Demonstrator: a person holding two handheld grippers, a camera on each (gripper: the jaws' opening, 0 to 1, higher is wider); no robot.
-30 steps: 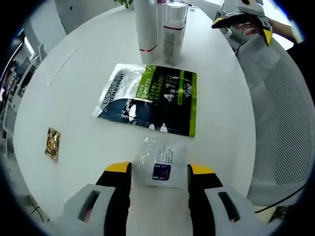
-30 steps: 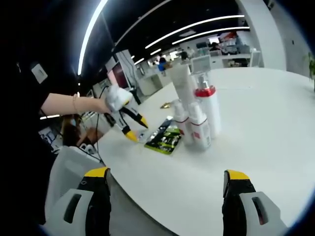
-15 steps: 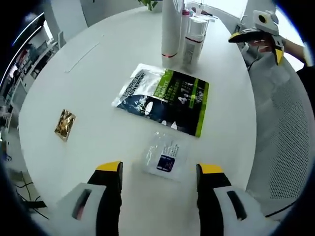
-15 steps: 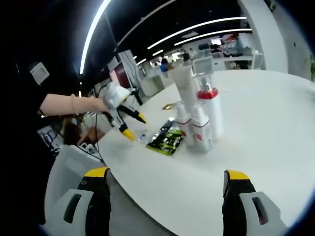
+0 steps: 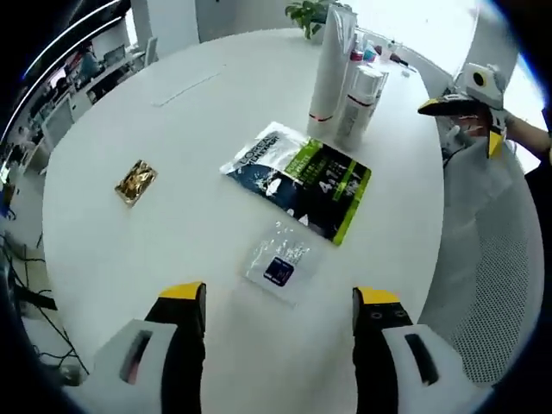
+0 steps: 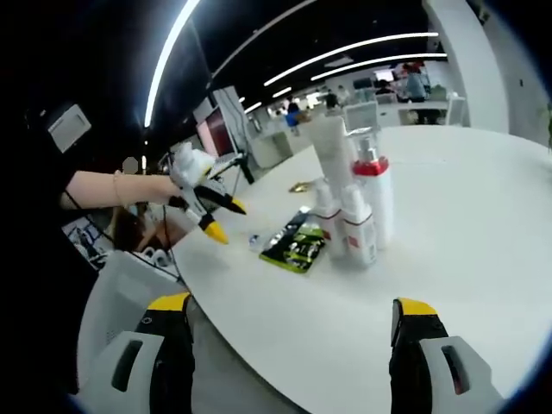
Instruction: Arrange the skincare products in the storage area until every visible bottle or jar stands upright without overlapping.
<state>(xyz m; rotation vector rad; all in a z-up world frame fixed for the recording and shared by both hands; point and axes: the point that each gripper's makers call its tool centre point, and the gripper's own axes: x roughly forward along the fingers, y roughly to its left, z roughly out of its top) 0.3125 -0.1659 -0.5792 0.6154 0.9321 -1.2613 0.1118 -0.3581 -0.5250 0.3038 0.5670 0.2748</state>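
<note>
Several white skincare bottles (image 5: 345, 82) with red bands stand upright in a tight cluster at the far side of the round white table (image 5: 172, 216); the right gripper view shows the same bottles (image 6: 352, 207) mid-frame. A green-and-black sachet pack (image 5: 297, 177) lies flat in front of them, with a small clear sachet (image 5: 278, 269) nearer and a gold foil packet (image 5: 135, 180) off to the left. My left gripper (image 5: 280, 312) hovers open above the clear sachet, also seen at a distance as the left gripper (image 6: 207, 216). My right gripper (image 6: 293, 321) is open and empty by the table edge, appearing as the right gripper (image 5: 470, 116).
A white mesh chair (image 5: 496, 285) stands just off the table's right edge. A potted plant (image 5: 308, 12) sits at the table's far rim. An office with desks, screens and people lies behind the table (image 6: 448, 285).
The left gripper has lifted up and back from the clear sachet, so more of the table shows. The right gripper has held nearly still.
</note>
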